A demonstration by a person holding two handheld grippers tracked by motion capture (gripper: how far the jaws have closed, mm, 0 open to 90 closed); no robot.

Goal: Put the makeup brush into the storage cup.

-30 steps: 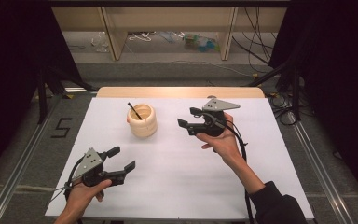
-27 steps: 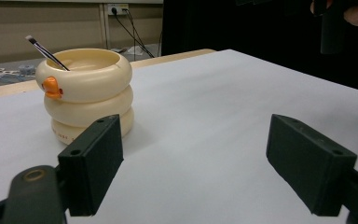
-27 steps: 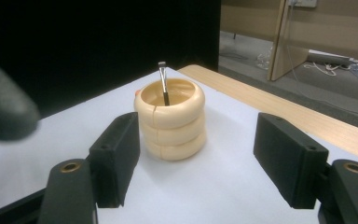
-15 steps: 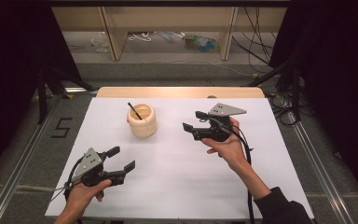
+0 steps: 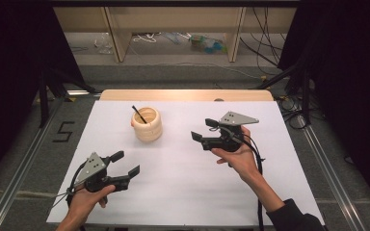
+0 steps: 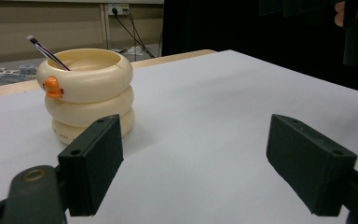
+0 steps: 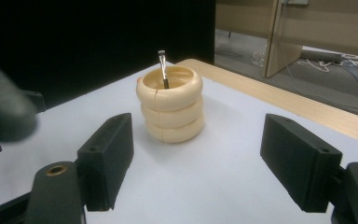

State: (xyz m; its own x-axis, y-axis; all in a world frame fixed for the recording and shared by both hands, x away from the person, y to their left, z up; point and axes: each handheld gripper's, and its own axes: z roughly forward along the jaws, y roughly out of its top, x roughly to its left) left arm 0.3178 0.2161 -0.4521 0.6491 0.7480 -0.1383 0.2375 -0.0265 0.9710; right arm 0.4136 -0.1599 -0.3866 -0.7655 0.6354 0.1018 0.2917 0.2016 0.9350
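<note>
Against the frame a second earlier, the right gripper (image 5: 203, 130) has drifted from upper centre toward the right of the high view and sits slightly lower, farther from the cream ringed cup (image 5: 147, 124). Its jaws have just been opening and now stand spread, with nothing between them. The left gripper (image 5: 125, 163) is unchanged at lower left, jaws spread and empty, held in the left hand (image 5: 87, 201). The cup has not moved.

Cup: upper centre-left of the high view, upright on the white sheet (image 5: 183, 192). A thin dark brush (image 5: 138, 114) leans inside it, tip toward the upper left. In the left gripper view the cup (image 6: 86, 93) is at upper left, beyond the left jaw, showing a small orange mark (image 6: 53, 87) on its top ring. In the right gripper view the cup (image 7: 171, 105) stands centred between and beyond the two jaws, well apart from them.

Edges: the sheet covers most of the table; a bare wooden strip (image 5: 188, 95) shows along the far edge, near behind the cup. Metal rails (image 5: 14, 187) run along both sides on the floor. The right hand (image 5: 238, 156) holds its gripper above the right half of the sheet, inside the right edge.

Open room: broad bare sheet lies between the two grippers and across centre and lower centre. The cup has free sheet on all sides, least at the far edge.
</note>
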